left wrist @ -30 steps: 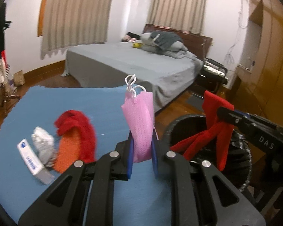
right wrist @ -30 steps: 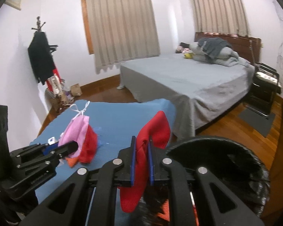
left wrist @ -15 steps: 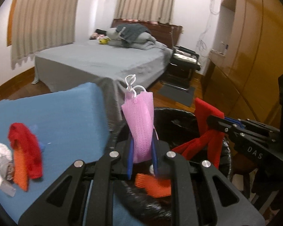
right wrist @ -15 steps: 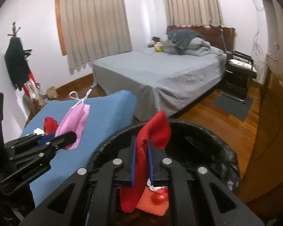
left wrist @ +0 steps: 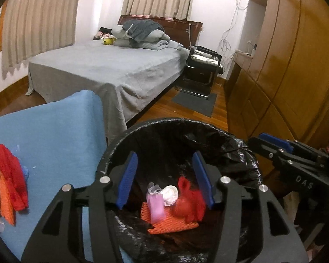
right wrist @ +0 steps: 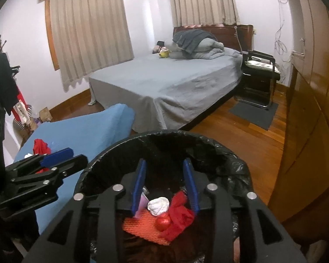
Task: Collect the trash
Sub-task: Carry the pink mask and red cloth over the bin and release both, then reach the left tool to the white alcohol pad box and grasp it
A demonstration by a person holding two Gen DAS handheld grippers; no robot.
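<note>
Both grippers hang over a bin with a black liner (left wrist: 175, 123) (right wrist: 164, 134). My left gripper (left wrist: 165, 175) is opening, with nothing between its blue pads. The pink face mask (left wrist: 155, 206) lies at the bottom of the bin on an orange mesh piece (left wrist: 171, 223), beside a white wad (left wrist: 169, 191). My right gripper (right wrist: 164, 182) is opening too, also holding nothing. The red cloth (right wrist: 179, 214) lies in the bin below it. On the blue table (left wrist: 55, 135) another red cloth (left wrist: 9, 175) and an orange piece (left wrist: 5, 206) remain at the left.
A grey bed (right wrist: 164, 83) stands behind the table and bin. A black chair (right wrist: 258, 72) and a dark mat (right wrist: 254, 111) are on the wooden floor at the right. Wooden wardrobe doors (left wrist: 284, 76) line the right side. A coat rack (right wrist: 2, 81) stands far left.
Both grippers moved from the table over the bin and opened. The pink mask dropped out of the left one and the red cloth out of the right one into the bin.
</note>
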